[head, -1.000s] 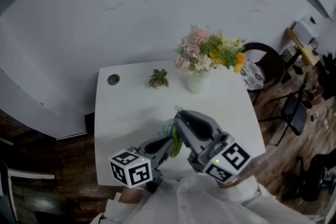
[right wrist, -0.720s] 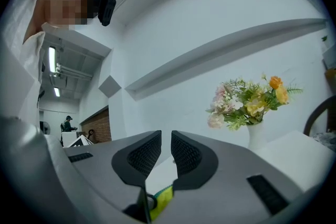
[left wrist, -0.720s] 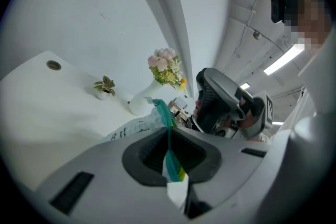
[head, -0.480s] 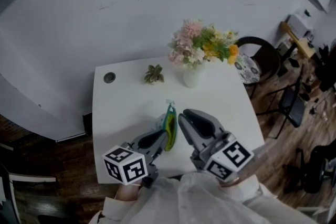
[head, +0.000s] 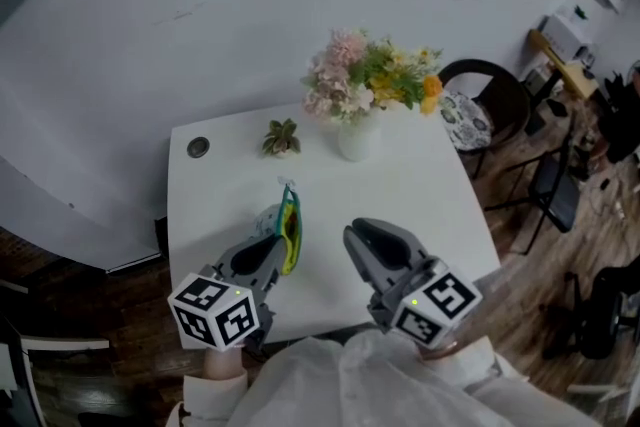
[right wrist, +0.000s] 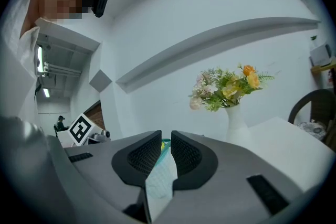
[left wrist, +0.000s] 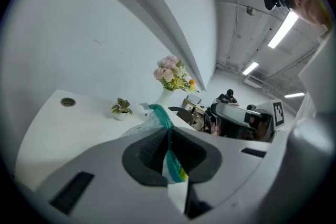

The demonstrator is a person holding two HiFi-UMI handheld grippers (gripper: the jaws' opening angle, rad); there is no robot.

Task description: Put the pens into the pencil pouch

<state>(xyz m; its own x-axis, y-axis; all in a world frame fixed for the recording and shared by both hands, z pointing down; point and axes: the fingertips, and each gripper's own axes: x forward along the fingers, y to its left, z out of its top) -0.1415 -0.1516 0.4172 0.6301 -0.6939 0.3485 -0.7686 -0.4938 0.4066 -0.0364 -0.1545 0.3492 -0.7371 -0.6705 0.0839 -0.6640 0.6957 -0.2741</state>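
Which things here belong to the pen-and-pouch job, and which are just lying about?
Job in hand: pencil pouch, pinched in the left hand-held gripper; right hand-held gripper, apart from the pouch. No pens can be seen.

Lying about: vase of flowers; small potted plant; round cap set in the table; chair beyond it.

the left gripper [head: 270, 247] carries the green and yellow pouch [head: 289, 227], pinched in its jaws, off to the left and away from the right gripper [head: 366, 241]. the two grippers, nearly touching over the pouch before, now stand well apart above the table [head: 425, 200].
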